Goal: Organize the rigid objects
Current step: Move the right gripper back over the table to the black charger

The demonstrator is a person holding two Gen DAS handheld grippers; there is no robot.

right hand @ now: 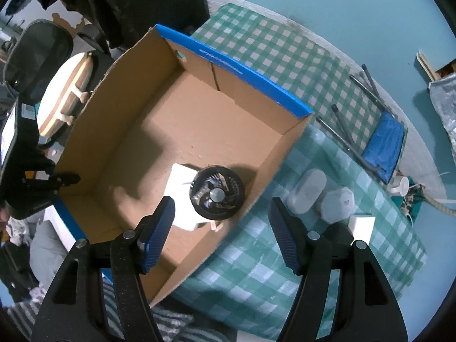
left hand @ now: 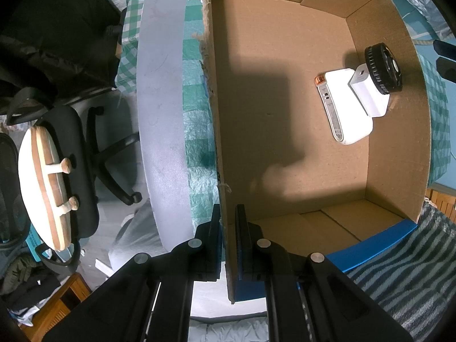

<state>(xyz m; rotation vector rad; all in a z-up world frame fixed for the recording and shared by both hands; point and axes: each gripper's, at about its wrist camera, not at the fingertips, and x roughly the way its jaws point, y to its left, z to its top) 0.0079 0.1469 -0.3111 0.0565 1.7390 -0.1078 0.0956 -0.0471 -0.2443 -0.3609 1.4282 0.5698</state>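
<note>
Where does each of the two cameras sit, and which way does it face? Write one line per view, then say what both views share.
Left wrist: sits on the left gripper, looking straight down; its jaws are shut on the cardboard box's wall, with the box floor to the right.
Right wrist: sits on the right gripper, looking down from above the box corner; its jaws stand open and empty over the black round fan.
Shared: the box, the fan, the white items under it, the checked tablecloth.

— Anything I can read from up here?

— Little. The cardboard box (right hand: pixel 182 131) carries white print on its blue rim strip (right hand: pixel 225 62) — too small to make out. The white device (left hand: pixel 346 108) has side markings, equally illegible.
</note>
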